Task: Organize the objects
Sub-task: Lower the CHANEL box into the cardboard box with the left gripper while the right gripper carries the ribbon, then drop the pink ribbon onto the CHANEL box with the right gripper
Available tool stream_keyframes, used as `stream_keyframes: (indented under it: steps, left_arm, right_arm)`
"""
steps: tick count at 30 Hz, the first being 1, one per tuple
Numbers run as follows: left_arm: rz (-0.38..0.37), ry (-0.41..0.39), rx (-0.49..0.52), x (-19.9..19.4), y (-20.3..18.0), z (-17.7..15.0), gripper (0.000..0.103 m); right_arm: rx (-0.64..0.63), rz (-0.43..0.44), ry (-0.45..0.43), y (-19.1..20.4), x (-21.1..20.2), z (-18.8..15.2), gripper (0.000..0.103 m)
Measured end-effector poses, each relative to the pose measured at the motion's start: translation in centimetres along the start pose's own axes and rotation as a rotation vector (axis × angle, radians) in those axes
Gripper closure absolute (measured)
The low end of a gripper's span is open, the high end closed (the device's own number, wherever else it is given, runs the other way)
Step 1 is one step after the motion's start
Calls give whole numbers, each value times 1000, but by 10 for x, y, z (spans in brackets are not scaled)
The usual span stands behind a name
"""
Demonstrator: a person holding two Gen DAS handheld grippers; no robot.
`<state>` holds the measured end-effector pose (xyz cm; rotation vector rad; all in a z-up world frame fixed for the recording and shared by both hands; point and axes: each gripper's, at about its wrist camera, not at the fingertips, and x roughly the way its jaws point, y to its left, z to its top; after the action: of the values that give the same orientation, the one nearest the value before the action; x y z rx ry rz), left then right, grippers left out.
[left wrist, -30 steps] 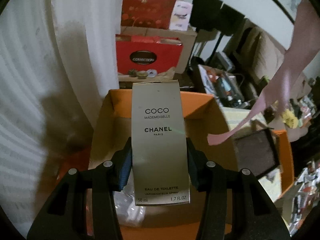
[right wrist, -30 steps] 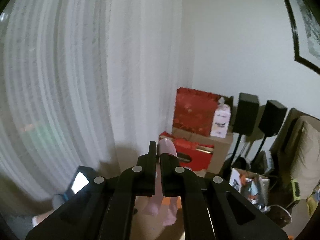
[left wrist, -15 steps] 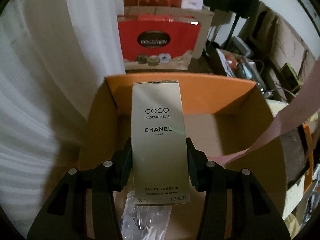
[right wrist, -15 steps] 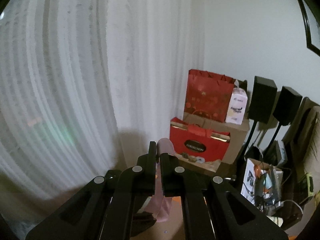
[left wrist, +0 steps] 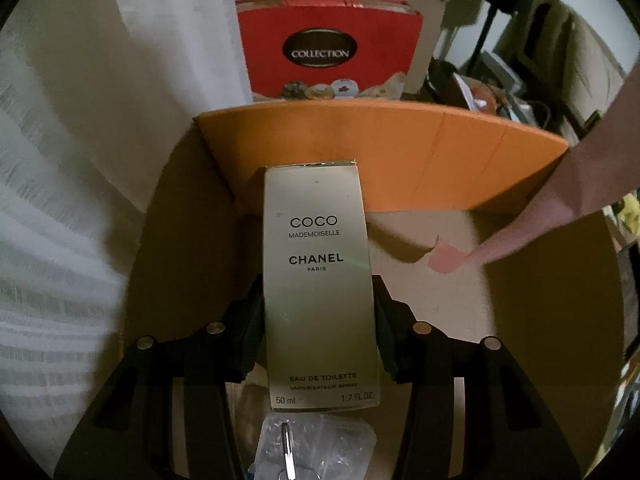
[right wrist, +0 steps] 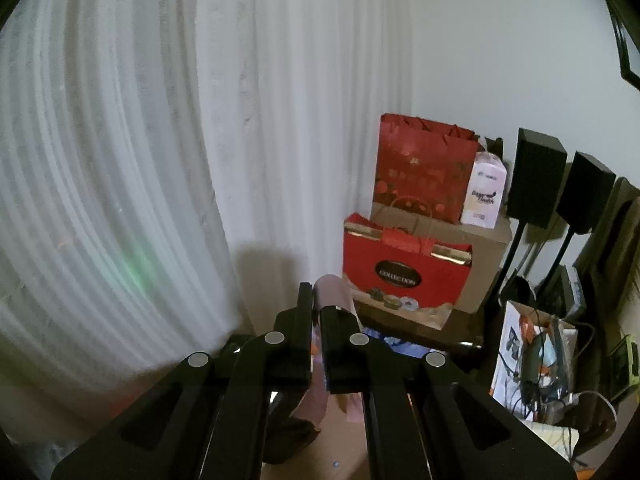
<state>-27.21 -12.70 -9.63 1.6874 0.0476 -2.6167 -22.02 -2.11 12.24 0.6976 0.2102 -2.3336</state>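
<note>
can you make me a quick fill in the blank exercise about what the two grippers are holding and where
1. The left gripper is clamped on a box of ____ perfume.
2. The pink ribbon is held by the ____ gripper.
3. The far wall of the cardboard box under the perfume is coloured ____.
4. The word on the red gift bag reads ____.

Missing words: Chanel; right; orange; COLLECTION

Glossy cardboard perfume box
</note>
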Motion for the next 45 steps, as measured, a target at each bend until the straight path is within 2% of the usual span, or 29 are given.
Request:
stream_keyframes:
  steps: [6, 11, 14, 15, 16, 18, 21, 29, 38, 45]
  left_arm:
    - [30, 17, 33, 8, -3, -6, 58]
    - [16, 41, 20, -3, -2, -8, 56]
    - [-26, 22, 1, -23, 2, -12, 50]
    - [-33, 13, -2, -30, 3, -14, 45]
    - [-29, 1, -7, -39, 3, -17, 36]
    - [-44, -40, -20, -58, 8, -25, 30]
    - [-97, -74, -39, -84, 19, -39, 30]
    - [-133, -103, -114, -117, 43, -67, 29]
    - [-115, -129, -163, -126, 69, -92, 29]
    - [-132, -127, -174, -125, 76, -106, 29]
  right_arm:
    - [-7, 5, 13, 3, 4, -4, 100]
    - [-8, 6, 11, 6, 3, -3, 100]
    - [-6, 6, 1, 6, 0, 1, 100]
    - [-10, 5, -4, 7, -1, 2, 100]
    - [-13, 4, -6, 7, -2, 3, 100]
    - [-19, 6, -11, 10, -4, 6, 100]
    - [-28, 13, -19, 16, -6, 12, 100]
    - [-48, 68, -21, 46, -3, 23, 100]
    - [-48, 132, -11, 72, 17, 32, 100]
    - [-46, 152, -17, 81, 22, 37, 100]
